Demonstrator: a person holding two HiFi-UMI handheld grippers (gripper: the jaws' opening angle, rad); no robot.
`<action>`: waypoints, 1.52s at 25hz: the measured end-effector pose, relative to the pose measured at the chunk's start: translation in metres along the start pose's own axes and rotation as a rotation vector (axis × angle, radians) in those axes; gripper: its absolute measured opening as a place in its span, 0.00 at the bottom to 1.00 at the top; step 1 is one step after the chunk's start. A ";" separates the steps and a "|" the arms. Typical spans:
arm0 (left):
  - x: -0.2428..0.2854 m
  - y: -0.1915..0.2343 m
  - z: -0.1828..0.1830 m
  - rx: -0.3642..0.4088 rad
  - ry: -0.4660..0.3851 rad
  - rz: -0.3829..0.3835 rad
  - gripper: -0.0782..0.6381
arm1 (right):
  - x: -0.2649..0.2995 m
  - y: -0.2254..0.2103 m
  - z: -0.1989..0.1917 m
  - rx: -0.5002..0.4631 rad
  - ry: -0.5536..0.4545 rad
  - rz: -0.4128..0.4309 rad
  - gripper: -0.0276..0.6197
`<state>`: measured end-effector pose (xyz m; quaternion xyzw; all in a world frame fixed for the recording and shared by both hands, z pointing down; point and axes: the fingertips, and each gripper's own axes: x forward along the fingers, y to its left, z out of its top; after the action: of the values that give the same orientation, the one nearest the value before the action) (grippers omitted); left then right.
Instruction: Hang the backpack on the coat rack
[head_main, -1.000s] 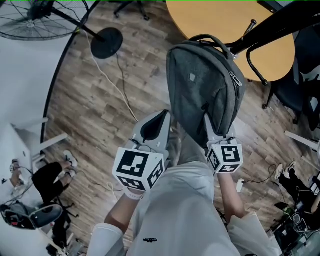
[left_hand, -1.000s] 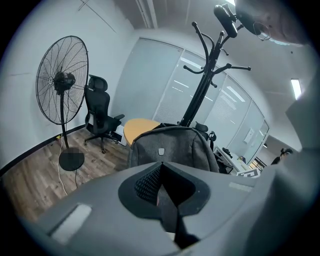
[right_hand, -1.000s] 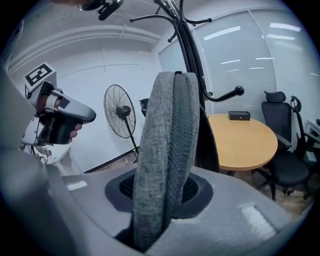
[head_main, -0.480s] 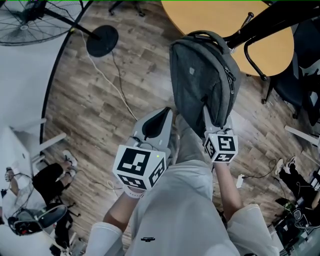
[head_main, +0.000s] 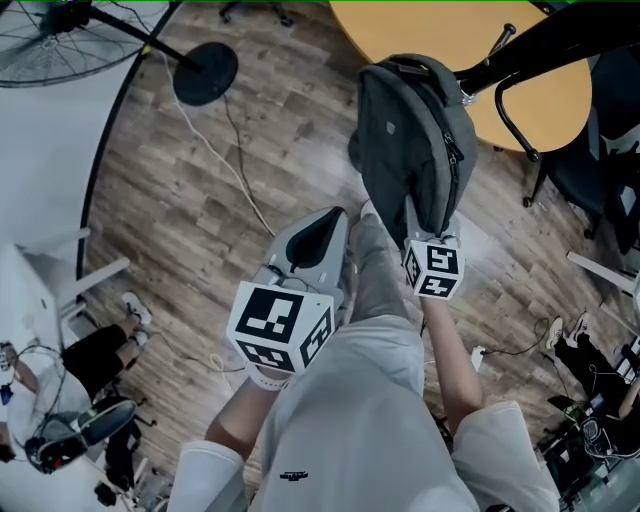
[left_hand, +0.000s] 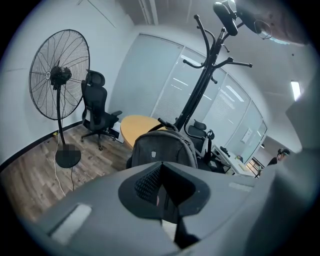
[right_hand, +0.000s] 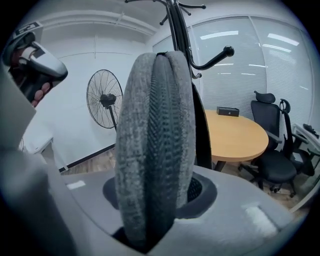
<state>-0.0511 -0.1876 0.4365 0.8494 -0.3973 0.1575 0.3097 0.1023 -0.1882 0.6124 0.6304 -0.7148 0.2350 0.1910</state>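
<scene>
The grey backpack (head_main: 410, 140) hangs by its top handle from a hook of the black coat rack (head_main: 540, 45), over the edge of the round table. My right gripper (head_main: 418, 222) is at its lower edge. In the right gripper view a padded grey edge of the backpack (right_hand: 155, 125) stands between the jaws with dark gaps on both sides. The jaws have just been opening, and the pads no longer press on it. My left gripper (head_main: 318, 232) hangs open and empty, a little to the left of the bag. In its view, the backpack (left_hand: 162, 150) and the rack (left_hand: 200, 90) lie ahead.
A round wooden table (head_main: 450, 30) stands behind the rack, with black office chairs (head_main: 610, 150) to its right. A standing fan (left_hand: 59, 75) has its round base (head_main: 205, 72) on the wood floor at upper left, and its cable (head_main: 235, 170) runs across the boards.
The right gripper has shifted up the picture with the bag's lower edge. The backpack has turned more edge-on and hangs narrower under the hook. The left gripper has stayed put.
</scene>
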 end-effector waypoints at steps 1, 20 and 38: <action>0.000 0.001 0.000 -0.001 0.000 0.000 0.13 | 0.004 -0.001 -0.003 -0.009 0.015 0.001 0.28; -0.003 0.012 -0.002 -0.049 -0.015 0.017 0.13 | 0.080 0.003 -0.036 0.096 0.240 0.061 0.41; -0.027 0.015 0.005 -0.067 -0.075 0.025 0.13 | 0.044 0.000 -0.008 0.172 0.234 -0.012 0.40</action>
<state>-0.0802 -0.1827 0.4246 0.8387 -0.4243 0.1161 0.3210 0.0962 -0.2189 0.6437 0.6169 -0.6612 0.3659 0.2198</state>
